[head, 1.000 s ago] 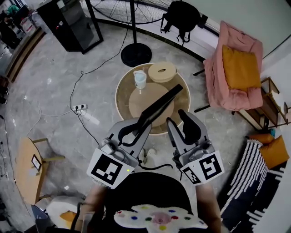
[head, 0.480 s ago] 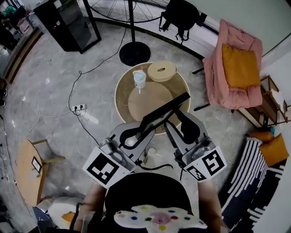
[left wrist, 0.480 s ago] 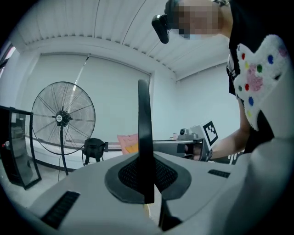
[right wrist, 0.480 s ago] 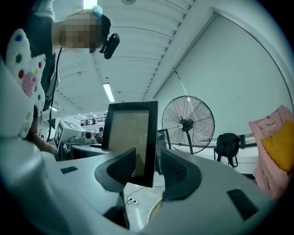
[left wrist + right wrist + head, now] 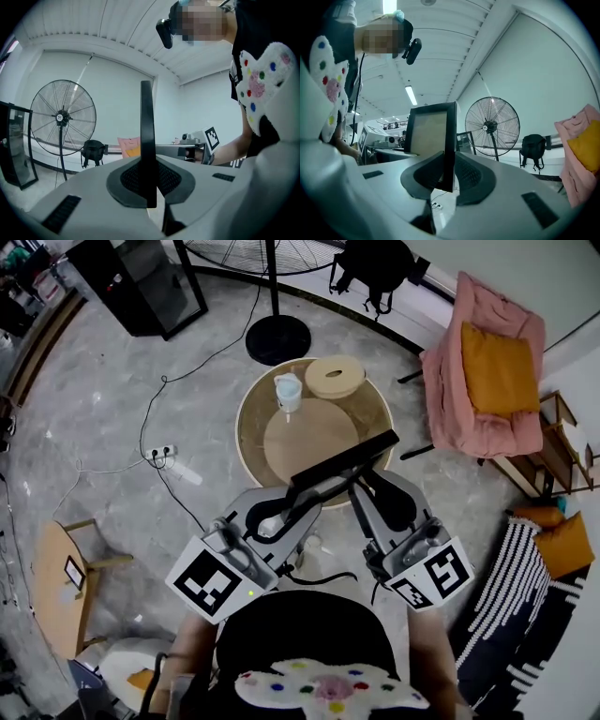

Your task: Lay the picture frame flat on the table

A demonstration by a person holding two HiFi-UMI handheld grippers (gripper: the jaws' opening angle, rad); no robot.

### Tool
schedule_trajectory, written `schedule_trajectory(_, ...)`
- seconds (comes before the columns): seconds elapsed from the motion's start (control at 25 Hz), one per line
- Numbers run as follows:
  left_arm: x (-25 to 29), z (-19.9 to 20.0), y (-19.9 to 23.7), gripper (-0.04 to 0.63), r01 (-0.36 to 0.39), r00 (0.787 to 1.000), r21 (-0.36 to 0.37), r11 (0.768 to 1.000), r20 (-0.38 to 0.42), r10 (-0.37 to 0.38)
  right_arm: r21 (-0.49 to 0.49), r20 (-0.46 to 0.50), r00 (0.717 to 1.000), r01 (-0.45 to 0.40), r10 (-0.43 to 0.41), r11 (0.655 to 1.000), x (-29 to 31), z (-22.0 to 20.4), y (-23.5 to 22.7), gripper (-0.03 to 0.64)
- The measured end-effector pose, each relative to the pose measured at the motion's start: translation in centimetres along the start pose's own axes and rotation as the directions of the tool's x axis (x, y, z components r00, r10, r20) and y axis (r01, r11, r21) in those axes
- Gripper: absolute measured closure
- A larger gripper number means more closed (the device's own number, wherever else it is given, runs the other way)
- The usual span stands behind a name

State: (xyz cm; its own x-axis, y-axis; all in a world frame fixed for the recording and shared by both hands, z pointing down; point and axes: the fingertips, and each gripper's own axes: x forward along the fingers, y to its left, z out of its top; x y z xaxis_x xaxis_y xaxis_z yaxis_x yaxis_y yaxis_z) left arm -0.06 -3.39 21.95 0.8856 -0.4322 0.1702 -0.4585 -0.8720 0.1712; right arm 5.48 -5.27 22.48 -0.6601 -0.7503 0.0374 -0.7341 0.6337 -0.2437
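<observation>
Both grippers are on the picture frame (image 5: 342, 463) here, and it hangs in the air over the near rim of the round surface (image 5: 251, 442), seen edge-on as a dark slanted bar. The left gripper (image 5: 286, 502) has its fingers clamped on the frame's thin lower-left edge; in the left gripper view the black edge (image 5: 146, 131) stands upright, pinched between the pads. The right gripper (image 5: 375, 479) is on the other side, and its fingers are closing with the frame (image 5: 429, 131) between them, pads up against its border. Farther back on the surface stand a pale cup (image 5: 288, 390) and a round wooden box (image 5: 335, 377), well apart from the frame.
</observation>
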Motion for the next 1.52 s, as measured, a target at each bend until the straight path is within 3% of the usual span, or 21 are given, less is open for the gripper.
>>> schedule_trajectory(0.28,0.2,-0.3,0.6,0.560,-0.074,0.997,-0.016,0.997,0.001,0.074,0.036,-0.010,0.998,0.055,-0.054,0.998,0.1,-0.2,-0.2,0.531)
schedule_trajectory(0.56,-0.1,-1.0,1.4,0.497,-0.137,0.990,-0.030,0.990,-0.033,0.136,0.067,-0.036,0.991,0.127,-0.125,0.990,-0.4,-1.2,-0.7,0.531)
schedule_trajectory(1.04,-0.9,-3.3,3.0,0.469,-0.256,0.964,-0.063,0.965,-0.094,0.250,0.120,-0.127,0.958,0.274,-0.258,0.954,-0.6,-3.7,-2.2,0.531)
schedule_trajectory(1.16,-0.6,-4.5,3.2,0.502,-0.262,0.961,-0.082,0.961,-0.113,0.253,0.121,-0.160,0.947,0.300,-0.280,0.946,-0.6,-4.8,-2.3,0.531)
schedule_trajectory(1.52,0.4,-9.4,4.9,0.508,-0.259,0.954,-0.093,0.961,-0.183,0.239,0.121,-0.257,0.920,0.334,-0.295,0.935,0.1,-9.5,-3.7,0.531)
